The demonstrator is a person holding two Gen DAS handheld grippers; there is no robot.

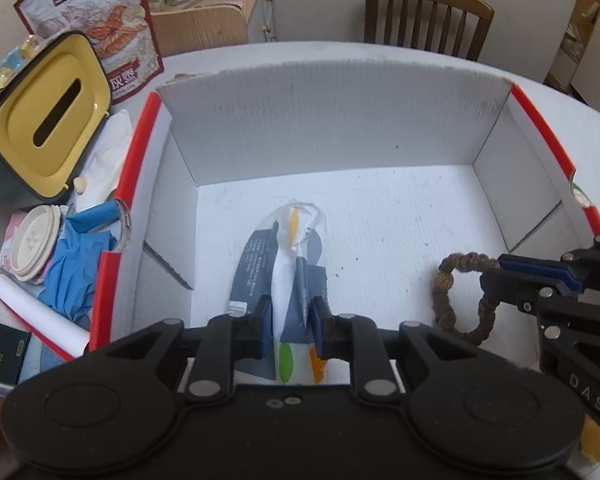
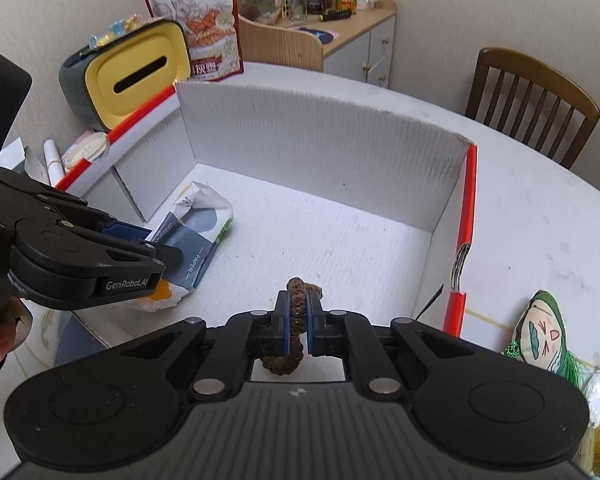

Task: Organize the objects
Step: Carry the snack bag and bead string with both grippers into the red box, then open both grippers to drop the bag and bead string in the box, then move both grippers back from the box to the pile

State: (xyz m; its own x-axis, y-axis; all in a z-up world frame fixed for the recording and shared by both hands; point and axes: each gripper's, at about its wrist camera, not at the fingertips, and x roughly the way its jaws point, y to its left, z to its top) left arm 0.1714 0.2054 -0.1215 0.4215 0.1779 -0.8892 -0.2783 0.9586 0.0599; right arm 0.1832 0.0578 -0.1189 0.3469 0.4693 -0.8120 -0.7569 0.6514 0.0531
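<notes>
My left tool (image 1: 290, 330) was clamped on the grey-and-white paper tissue pack (image 1: 288, 256) low in the frame, and my right tool (image 2: 299, 322) pinched the brown braided hair tie (image 2: 296, 308), both over the floor of the white corrugated cardboard box with red edges (image 1: 340, 120). I judged it best to lower each gently and release well apart. The yellow-lidded grey tissue holder (image 1: 48, 116) at upper left stood outside, clear of me.

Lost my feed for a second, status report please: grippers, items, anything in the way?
Left gripper shut on tissue pack, inside box. Right gripper shut on hair tie, over box floor. Nothing in the way.
</notes>
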